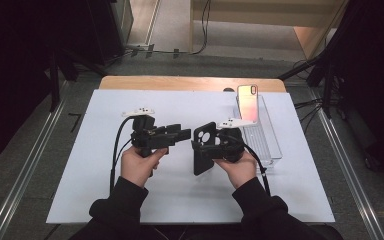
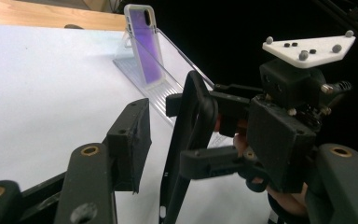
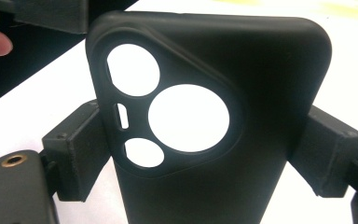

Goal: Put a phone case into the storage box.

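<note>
A white sheet [image 1: 130, 195] is spread over the wooden table [image 1: 180, 83], with grey floor around. The black soft phone case [image 1: 204, 147] is clamped upright above the sheet by the right gripper [image 1: 211, 147]. The left gripper [image 1: 182, 134] is held just beside it, jaws apart and empty.

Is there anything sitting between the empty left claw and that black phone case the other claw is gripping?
Nothing visible. The left gripper is open beside the black phone case, which the right gripper clamps by its sides; only open air separates them.
</note>
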The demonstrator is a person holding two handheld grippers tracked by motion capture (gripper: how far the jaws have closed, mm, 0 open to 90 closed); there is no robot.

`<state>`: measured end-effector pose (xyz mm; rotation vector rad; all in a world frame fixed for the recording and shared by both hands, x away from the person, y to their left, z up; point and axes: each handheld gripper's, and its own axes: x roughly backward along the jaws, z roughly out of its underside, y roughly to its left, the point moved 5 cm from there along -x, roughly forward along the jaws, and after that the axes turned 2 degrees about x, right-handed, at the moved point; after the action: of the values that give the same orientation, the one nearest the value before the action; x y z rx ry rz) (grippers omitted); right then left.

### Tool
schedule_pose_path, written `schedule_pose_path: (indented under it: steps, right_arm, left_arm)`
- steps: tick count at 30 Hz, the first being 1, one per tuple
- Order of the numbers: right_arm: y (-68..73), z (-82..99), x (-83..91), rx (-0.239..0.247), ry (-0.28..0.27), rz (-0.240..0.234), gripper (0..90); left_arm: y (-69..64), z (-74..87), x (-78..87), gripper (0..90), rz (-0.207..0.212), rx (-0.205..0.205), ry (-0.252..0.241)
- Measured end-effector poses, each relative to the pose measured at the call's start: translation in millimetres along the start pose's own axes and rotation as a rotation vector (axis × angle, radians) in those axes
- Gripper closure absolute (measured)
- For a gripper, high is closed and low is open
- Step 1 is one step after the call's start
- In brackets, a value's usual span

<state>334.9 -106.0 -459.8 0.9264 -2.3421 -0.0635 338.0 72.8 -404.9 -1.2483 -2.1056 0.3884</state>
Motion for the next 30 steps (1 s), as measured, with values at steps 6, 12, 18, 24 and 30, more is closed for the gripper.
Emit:
schedule_pose_path:
  steps: [6, 12, 18, 24, 30]
  right_arm:
    - [-2.3, -1.2, 1.9, 0.000, 0.012, -0.004, 12.5]
    - [-3.4, -2.1, 3.6, -0.001, 0.023, -0.014, 12.5]
    - [-3.7, -3.1, 6.5, 0.015, 0.030, -0.022, 12.5]
    - [-2.9, -3.3, 8.1, 0.025, 0.037, -0.033, 12.5]
    - [-3.6, -6.7, 12.8, 0.040, 0.036, -0.036, 12.5]
  left_arm:
    - [5.5, 10.7, 3.1, 34.6, 0.001, -0.038, 0.029]
    - [16.3, 26.1, 5.6, 33.4, 0.000, -0.045, 0.081]
    - [23.3, 38.7, 10.2, 30.2, 0.012, -0.048, 0.126]
    - [31.2, 51.3, 17.4, 30.2, 0.008, -0.031, 0.165]
    - [40.2, 63.4, 24.0, 30.2, -0.022, -0.042, 0.210]
